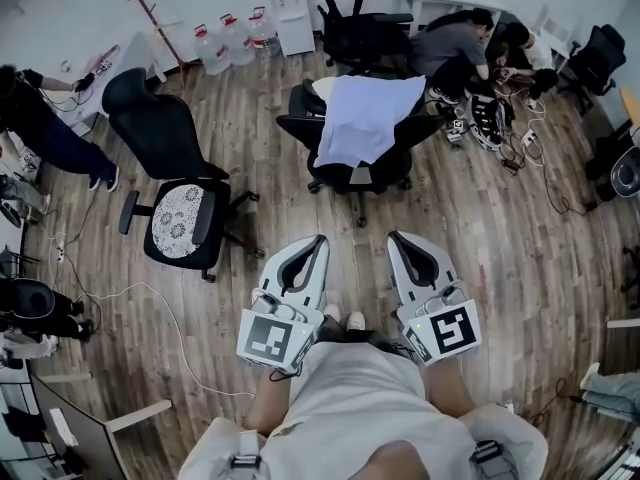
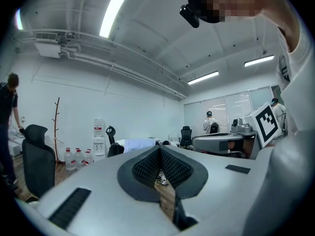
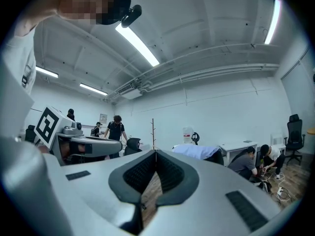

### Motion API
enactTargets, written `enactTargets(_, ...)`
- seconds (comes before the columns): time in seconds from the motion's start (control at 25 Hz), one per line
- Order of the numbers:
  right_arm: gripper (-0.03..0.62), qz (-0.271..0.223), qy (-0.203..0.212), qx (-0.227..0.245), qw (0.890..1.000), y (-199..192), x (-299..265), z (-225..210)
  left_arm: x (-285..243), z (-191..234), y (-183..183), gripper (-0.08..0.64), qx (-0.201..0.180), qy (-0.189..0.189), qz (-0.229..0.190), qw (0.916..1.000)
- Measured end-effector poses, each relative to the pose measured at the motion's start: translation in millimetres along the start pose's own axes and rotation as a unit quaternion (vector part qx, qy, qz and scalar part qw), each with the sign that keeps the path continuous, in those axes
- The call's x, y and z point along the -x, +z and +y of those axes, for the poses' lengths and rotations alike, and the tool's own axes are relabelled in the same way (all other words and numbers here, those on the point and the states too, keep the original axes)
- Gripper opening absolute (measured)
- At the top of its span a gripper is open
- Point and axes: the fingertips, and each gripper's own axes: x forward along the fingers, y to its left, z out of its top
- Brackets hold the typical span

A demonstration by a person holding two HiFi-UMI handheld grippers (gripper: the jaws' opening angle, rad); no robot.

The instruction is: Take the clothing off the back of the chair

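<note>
Left gripper (image 1: 316, 240) and right gripper (image 1: 396, 238), jaws pressed together, empty; clothing (image 1: 372, 118) drapes the chair (image 1: 300, 126) at twelve o'clock

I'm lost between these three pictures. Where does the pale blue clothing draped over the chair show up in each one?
Head view: the clothing hangs over the back of a black chair, upper middle.
Left gripper view: clothing low, just left of centre.
Right gripper view: clothing low, right of centre.
Shared landmark: the white water dispenser by the wall beyond the clothing.
</note>
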Motion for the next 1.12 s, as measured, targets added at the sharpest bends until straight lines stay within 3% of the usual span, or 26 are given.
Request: enactTargets(1.12, 0.021, 0.014, -0.023, 0.000, 1.000, -10.2, -86.7, -53.0, -83.4, 64.1, -5.4, 0.015, 0.001, -0.016, 0.006, 0.9999)
